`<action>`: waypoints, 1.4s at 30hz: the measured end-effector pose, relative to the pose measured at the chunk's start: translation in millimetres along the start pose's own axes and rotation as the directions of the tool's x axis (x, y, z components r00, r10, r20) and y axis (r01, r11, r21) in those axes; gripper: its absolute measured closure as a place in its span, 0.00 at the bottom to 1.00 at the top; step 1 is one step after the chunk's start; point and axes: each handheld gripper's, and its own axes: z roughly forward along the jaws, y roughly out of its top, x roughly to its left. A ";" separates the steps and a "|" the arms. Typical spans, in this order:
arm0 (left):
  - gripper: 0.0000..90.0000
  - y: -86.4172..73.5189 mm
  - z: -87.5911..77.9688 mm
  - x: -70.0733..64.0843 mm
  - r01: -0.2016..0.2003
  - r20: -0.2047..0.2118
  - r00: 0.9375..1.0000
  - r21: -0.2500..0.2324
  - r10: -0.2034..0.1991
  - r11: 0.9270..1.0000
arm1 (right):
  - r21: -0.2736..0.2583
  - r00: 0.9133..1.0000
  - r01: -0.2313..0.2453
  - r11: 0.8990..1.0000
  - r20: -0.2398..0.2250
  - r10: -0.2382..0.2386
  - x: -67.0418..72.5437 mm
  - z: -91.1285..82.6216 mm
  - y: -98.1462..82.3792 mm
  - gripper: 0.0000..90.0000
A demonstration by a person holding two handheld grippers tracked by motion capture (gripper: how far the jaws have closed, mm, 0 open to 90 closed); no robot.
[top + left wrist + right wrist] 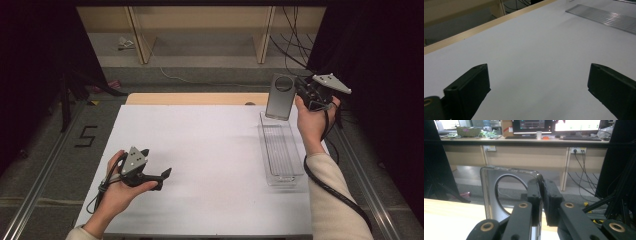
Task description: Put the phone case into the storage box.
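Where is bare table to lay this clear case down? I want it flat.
Free: the white sheet between the left hand-held gripper and the clear tray. Crowded: the right edge, with tray, right hand-held gripper and case.

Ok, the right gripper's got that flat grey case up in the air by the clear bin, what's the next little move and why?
Probably lower it into the clear bin. The right gripper is shut on the grey case, holding it upright above the bin's far end, and the bin looks empty. The left gripper rests open on the table.
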 end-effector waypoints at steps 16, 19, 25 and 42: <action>0.04 -0.3 0.2 -0.5 0.002 0.001 1.000 0.001 -0.002 1.000 | 0.011 1.000 0.000 1.000 0.004 0.000 -1.2 4.8 -2.9 0.94; 0.04 -0.4 0.5 -0.2 -0.001 0.001 1.000 0.002 0.001 1.000 | 0.012 1.000 0.002 1.000 0.003 -0.002 -0.6 6.4 -3.2 0.94; 0.04 -0.5 0.7 -0.1 0.000 0.000 1.000 0.001 0.000 1.000 | 0.017 1.000 0.001 1.000 0.005 -0.001 -0.8 8.2 -4.7 0.94; 0.04 -1.2 1.1 -0.1 0.005 0.001 1.000 0.003 -0.005 1.000 | 0.024 1.000 0.000 1.000 0.012 -0.001 -2.9 11.8 -7.5 0.94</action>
